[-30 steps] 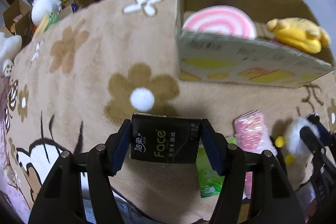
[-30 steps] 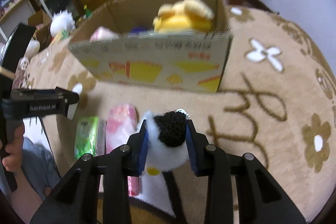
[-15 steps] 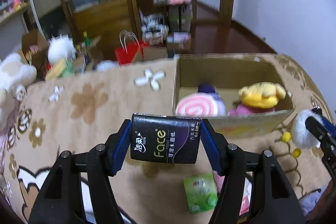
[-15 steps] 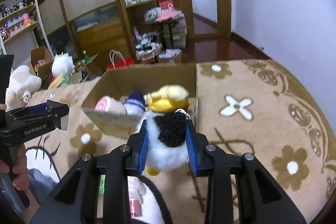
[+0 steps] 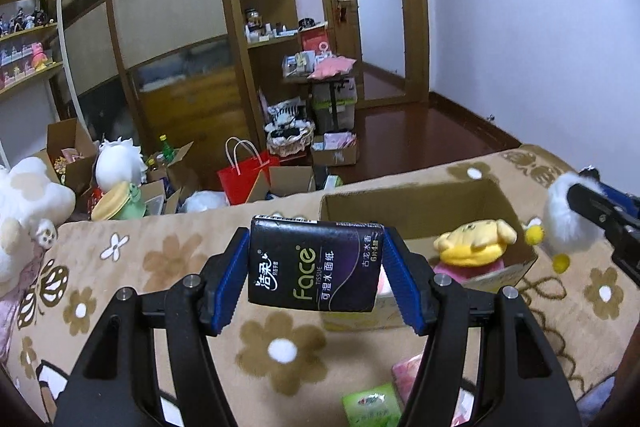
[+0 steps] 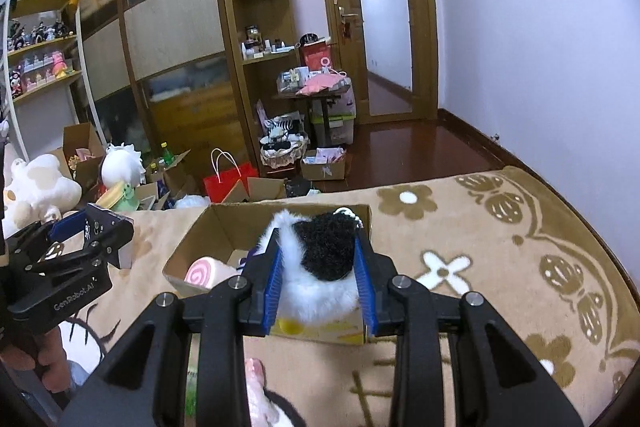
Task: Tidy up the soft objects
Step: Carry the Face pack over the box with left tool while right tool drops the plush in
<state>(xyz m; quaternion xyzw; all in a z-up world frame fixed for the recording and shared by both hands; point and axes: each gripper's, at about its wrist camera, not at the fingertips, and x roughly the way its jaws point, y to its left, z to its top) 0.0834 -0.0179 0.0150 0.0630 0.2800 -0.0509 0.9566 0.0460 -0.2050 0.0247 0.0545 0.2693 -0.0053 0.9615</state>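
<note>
Soft objects are seen gathered around an open cardboard box (image 5: 420, 205) set on a beige flowered carpet (image 5: 168, 259). A black tissue pack (image 5: 314, 265) is clamped between the blue pads of the left hand-held gripper (image 5: 314, 279), lifted clear of the carpet; the box's near left corner is hidden behind it. A black-and-white plush toy (image 6: 320, 267) is squeezed between the pads of the right hand-held gripper (image 6: 318, 277), and the box's front wall is largely covered by it in the right wrist view. Inside the box a yellow plush (image 5: 472, 243) is visible from the left wrist, while a pink swirl cushion (image 6: 206, 271) is shown only in part. A green packet (image 5: 372, 409) and a pink packet (image 5: 408, 377) lie on the carpet below the left gripper, both cut off by its frame. What lies deeper in the box cannot be made out. The person's fingers (image 6: 24, 359) are glimpsed at the left edge.
</note>
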